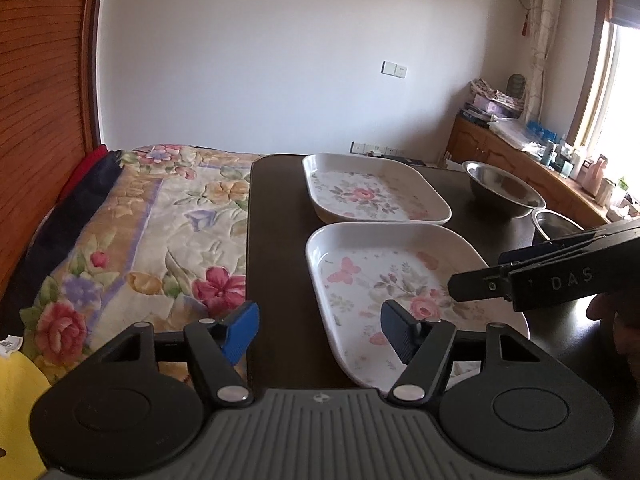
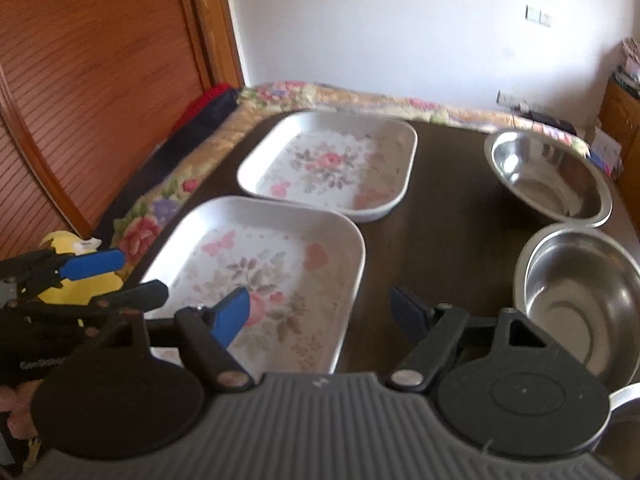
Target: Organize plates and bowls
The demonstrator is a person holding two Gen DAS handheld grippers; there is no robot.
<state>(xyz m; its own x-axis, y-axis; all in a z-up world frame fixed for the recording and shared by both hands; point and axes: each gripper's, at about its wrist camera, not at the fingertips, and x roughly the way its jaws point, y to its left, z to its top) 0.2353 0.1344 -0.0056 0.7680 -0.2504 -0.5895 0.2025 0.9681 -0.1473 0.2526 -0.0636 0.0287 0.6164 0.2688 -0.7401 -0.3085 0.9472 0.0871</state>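
Note:
Two white rectangular plates with a flower print lie on the dark table [image 1: 280, 240]. The near plate [image 1: 400, 276] [image 2: 260, 264] is in front of the far plate [image 1: 372, 192] [image 2: 332, 164]. To their right stand a large steel bowl [image 1: 504, 192] [image 2: 548, 176] and a smaller steel bowl [image 1: 556, 226] [image 2: 580, 292]. My left gripper [image 1: 318, 332] [image 2: 120, 280] is open, straddling the near plate's left rim without touching it. My right gripper [image 2: 320, 314] [image 1: 480, 272] is open over the same plate's right rim, one pad above the plate and one above the table.
A bed with a floral quilt [image 1: 160, 220] borders the table's left side, with a wooden panel [image 1: 40, 80] behind it. A cluttered wooden cabinet [image 1: 520, 148] runs under the window at the right. Something yellow [image 1: 20, 400] sits at the lower left.

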